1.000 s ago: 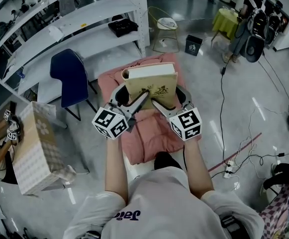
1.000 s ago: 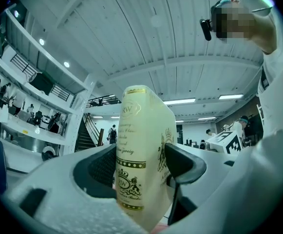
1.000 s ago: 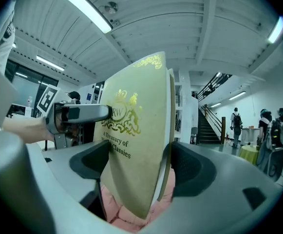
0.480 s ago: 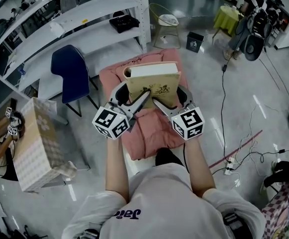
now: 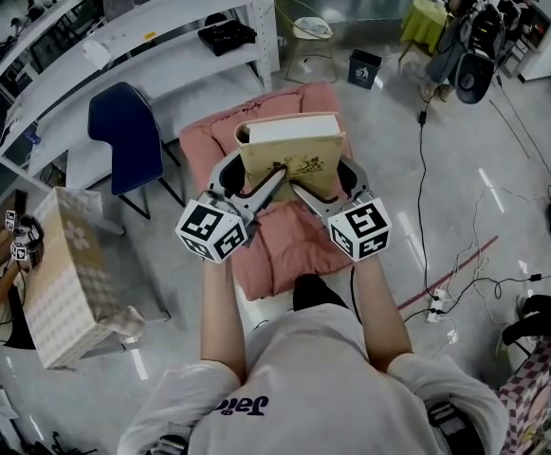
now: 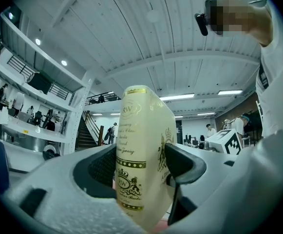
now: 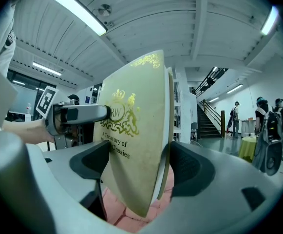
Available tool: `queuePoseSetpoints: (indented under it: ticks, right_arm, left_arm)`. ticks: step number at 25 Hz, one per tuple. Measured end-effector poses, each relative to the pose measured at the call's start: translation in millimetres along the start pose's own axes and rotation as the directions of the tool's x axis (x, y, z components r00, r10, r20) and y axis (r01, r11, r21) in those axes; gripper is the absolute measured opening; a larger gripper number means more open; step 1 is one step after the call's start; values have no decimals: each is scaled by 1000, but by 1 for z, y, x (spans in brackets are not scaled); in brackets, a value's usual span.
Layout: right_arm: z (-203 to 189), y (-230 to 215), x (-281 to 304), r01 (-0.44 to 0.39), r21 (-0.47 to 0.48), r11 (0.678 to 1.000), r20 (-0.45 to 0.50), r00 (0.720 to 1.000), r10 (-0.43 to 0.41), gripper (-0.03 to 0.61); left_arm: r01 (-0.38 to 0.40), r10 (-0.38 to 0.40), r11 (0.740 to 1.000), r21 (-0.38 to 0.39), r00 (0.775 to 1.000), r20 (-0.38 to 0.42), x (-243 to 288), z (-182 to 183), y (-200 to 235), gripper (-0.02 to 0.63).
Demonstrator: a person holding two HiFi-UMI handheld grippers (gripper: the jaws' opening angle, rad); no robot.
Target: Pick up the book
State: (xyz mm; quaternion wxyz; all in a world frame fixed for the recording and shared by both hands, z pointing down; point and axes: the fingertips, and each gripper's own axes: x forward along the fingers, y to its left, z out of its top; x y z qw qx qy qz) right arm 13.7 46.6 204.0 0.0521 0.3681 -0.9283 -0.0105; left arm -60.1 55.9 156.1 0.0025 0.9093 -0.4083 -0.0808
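Observation:
A cream hardback book with gold print is held upright above a pink cushion. My left gripper grips its spine side and my right gripper its page-edge side. In the left gripper view the gilt spine of the book stands between the two dark pads, and the left gripper is shut on it. The right gripper view has the front cover of the book filling the gap, with the right gripper shut on cover and pages. The book's lower edge is hidden behind the jaws.
A blue chair stands left of the cushion, with white metal shelving behind it. A patterned cardboard box sits on the floor at the left. A wire stool and cables lie farther off.
The book and both grippers keep their place over the cushion. Only the head camera has shifted slightly.

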Motion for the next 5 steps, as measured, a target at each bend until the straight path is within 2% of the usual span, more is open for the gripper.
queuePoseSetpoints:
  ticks: [5]
  right_arm:
    - [-3, -11, 6, -2, -8, 1000, -8, 1000, 2, 391]
  left_arm:
    - [1, -1, 1000, -11, 1000, 7, 10, -4, 6, 319]
